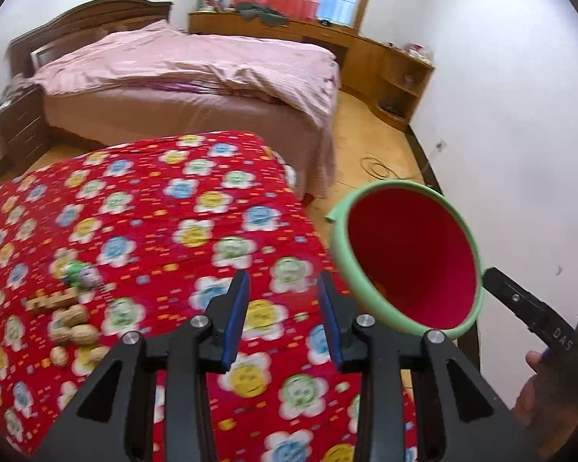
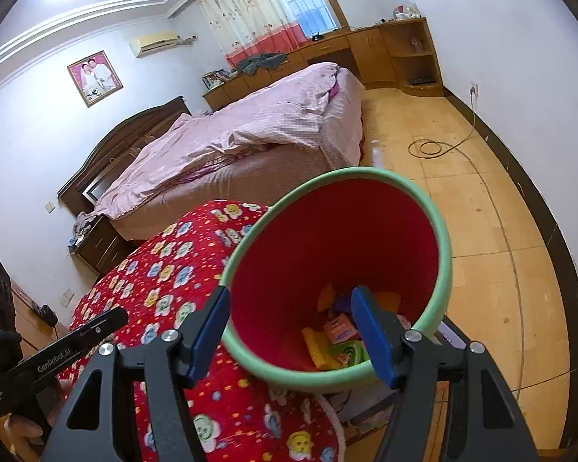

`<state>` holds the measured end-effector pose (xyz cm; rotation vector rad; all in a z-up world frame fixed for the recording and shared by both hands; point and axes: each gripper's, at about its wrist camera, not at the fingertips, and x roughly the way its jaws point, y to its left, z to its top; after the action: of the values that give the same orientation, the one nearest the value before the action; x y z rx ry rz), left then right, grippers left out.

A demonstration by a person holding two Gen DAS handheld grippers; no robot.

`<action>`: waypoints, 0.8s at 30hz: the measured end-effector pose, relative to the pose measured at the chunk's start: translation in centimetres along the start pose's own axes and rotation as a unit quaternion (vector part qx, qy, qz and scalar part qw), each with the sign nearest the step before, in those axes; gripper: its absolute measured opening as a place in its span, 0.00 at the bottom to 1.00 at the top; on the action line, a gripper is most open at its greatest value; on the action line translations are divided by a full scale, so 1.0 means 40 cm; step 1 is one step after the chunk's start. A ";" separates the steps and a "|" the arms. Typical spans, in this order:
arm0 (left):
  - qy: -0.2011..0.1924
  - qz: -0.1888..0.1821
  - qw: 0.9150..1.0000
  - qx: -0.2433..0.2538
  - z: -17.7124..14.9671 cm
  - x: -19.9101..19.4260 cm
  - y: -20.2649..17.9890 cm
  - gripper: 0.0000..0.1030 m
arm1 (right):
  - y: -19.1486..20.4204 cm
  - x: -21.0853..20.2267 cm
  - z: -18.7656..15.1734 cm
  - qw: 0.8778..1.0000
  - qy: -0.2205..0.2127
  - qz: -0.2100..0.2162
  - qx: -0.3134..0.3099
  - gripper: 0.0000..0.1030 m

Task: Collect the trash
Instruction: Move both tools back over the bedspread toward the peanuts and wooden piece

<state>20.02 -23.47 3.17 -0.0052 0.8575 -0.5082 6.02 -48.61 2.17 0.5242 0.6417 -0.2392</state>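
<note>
Right gripper (image 2: 293, 331) straddles green-rimmed red bin (image 2: 366, 238).

The bin (image 2: 441, 238) looked like smooth plastic, its red inside faintly glossy. The flowered cover (image 1: 165, 208) was soft matt cloth. The peanuts (image 1: 75, 325) had rough shells. The floor (image 2: 481, 208) was glossy wood.

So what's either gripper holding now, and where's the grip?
Nothing held. Left gripper is open and empty over the red quilt; right gripper is open above the bin, pads empty.
</note>
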 end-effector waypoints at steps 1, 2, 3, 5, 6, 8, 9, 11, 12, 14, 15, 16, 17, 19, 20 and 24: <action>-0.002 0.006 1.000 -0.005 -0.001 -0.010 0.015 0.35 | 0.007 -0.004 -0.002 1.000 0.000 0.002 -0.001 0.66; -0.005 0.013 1.000 -0.012 -0.004 -0.025 0.037 0.37 | 0.016 -0.008 -0.005 1.000 0.000 0.004 -0.002 0.66; -0.006 0.018 1.000 -0.015 -0.006 -0.031 0.049 0.39 | 0.028 -0.013 -0.010 1.000 0.001 0.006 -0.004 0.66; -0.013 0.033 0.999 -0.027 -0.011 -0.057 0.088 0.42 | 0.051 -0.021 -0.021 1.000 0.002 0.010 -0.008 0.66; -0.015 0.037 0.999 -0.030 -0.012 -0.063 0.100 0.42 | 0.061 -0.024 -0.025 1.000 0.002 0.012 -0.009 0.66; -0.019 0.051 0.998 -0.042 -0.018 -0.086 0.141 0.47 | 0.085 -0.029 -0.036 1.000 0.003 0.016 -0.014 0.66; -0.020 0.057 0.997 -0.048 -0.023 -0.096 0.159 0.49 | 0.095 -0.031 -0.039 1.000 0.004 0.017 -0.016 0.66; -0.025 0.070 0.996 -0.059 -0.030 -0.113 0.195 0.52 | 0.117 -0.033 -0.049 1.000 0.006 0.022 -0.020 0.66; -0.026 0.074 0.995 -0.062 -0.034 -0.118 0.206 0.52 | 0.129 -0.033 -0.055 0.999 0.008 0.025 -0.023 0.66; -0.028 0.088 0.993 -0.072 -0.042 -0.136 0.243 0.54 | 0.152 -0.030 -0.065 0.999 0.014 0.029 -0.030 0.66; -0.030 0.093 0.992 -0.077 -0.046 -0.143 0.259 0.56 | 0.164 -0.027 -0.069 0.999 0.017 0.031 -0.032 0.66; -0.031 0.098 0.991 -0.083 -0.050 -0.151 0.278 0.59 | 0.176 -0.024 -0.075 0.999 0.020 0.034 -0.035 0.66; -0.032 0.104 0.990 -0.091 -0.054 -0.159 0.300 0.61 | 0.184 -0.023 -0.080 0.998 0.022 0.035 -0.037 0.66; -0.032 0.113 0.988 -0.101 -0.059 -0.163 0.331 0.61 | 0.210 -0.020 -0.088 0.998 0.025 0.038 -0.045 0.66; -0.031 0.119 0.986 -0.108 -0.062 -0.167 0.354 0.62 | 0.219 -0.018 -0.092 0.998 0.026 0.039 -0.047 0.66; -0.027 0.133 0.982 -0.128 -0.071 -0.159 0.419 0.64 | 0.256 -0.010 -0.111 0.997 0.033 0.042 -0.055 0.66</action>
<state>21.66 -5.40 2.47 -0.1372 0.8512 -0.1446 7.22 -37.60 3.41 0.4526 0.6912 -0.1077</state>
